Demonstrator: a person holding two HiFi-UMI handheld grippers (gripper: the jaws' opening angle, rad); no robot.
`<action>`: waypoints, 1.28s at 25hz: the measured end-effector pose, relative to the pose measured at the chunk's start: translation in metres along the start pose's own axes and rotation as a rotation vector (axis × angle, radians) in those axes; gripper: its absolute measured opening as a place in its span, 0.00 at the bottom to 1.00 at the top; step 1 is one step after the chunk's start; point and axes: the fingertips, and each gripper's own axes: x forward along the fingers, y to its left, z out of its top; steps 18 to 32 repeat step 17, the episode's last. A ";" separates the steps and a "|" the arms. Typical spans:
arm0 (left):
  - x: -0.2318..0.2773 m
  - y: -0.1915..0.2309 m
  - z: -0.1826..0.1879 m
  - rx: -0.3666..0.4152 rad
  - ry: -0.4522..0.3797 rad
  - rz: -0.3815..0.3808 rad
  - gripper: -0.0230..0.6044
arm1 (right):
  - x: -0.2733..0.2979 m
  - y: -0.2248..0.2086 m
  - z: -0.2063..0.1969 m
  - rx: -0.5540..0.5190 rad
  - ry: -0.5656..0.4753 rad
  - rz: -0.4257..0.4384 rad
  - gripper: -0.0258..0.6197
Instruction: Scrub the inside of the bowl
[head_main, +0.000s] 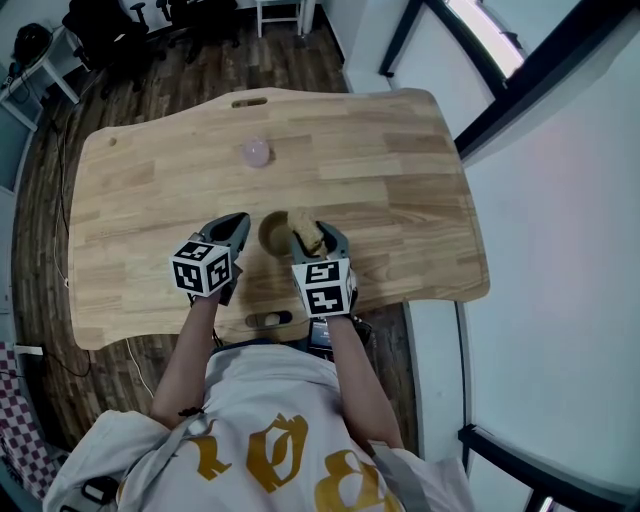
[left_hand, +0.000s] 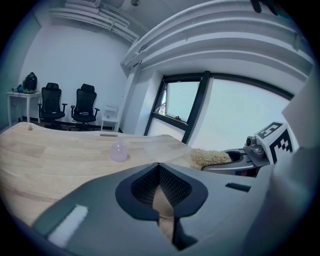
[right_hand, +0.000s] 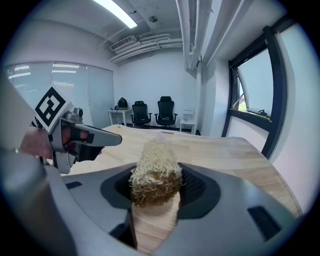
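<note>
The bench (head_main: 400, 180) is spreading wide around the work. Bare wood is running from the bowl (head_main: 273, 231) out to the right edge and the left edge. Toward the far edge only a small pink dome (head_main: 257, 152) is sitting, well apart from the bowl. A cable slot (head_main: 249, 101) is lying near the far edge. The bowl itself is sitting in the near half, about midway between the left and right edges and a little in from the near edge where the person is standing.

The left tool (head_main: 240, 223) is lying just beside the bowl's left rim, and the right tool (head_main: 318, 238) is reaching in at the right rim. Between them they are taking up most of the room around the bowl.

Only the head view is showing the bowl. It is small, round and tan-brown, standing upright with its mouth up and its inside looking shaded.

The left gripper view is showing that tool's tips pressed together. A tan strip is showing in the slit behind them, and I cannot tell whether that is bench or bowl. Beyond the tips, the same view is catching the pink dome and the right tool.

The right gripper view is showing its jaws pinching a straw-coloured fibrous scrubber (right_hand: 155, 172), pale on top and darker brown at the near end. It is also showing the left tool at its left and two office chairs (right_hand: 154, 113) past the far edge.
</note>
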 end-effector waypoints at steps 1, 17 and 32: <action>0.001 -0.001 -0.002 -0.002 0.008 -0.004 0.04 | 0.000 0.000 0.001 -0.001 -0.003 -0.003 0.34; 0.012 -0.015 -0.007 0.005 0.037 -0.035 0.04 | -0.008 -0.014 -0.005 0.000 -0.016 -0.022 0.34; 0.012 -0.015 -0.007 0.005 0.037 -0.035 0.04 | -0.008 -0.014 -0.005 0.000 -0.016 -0.022 0.34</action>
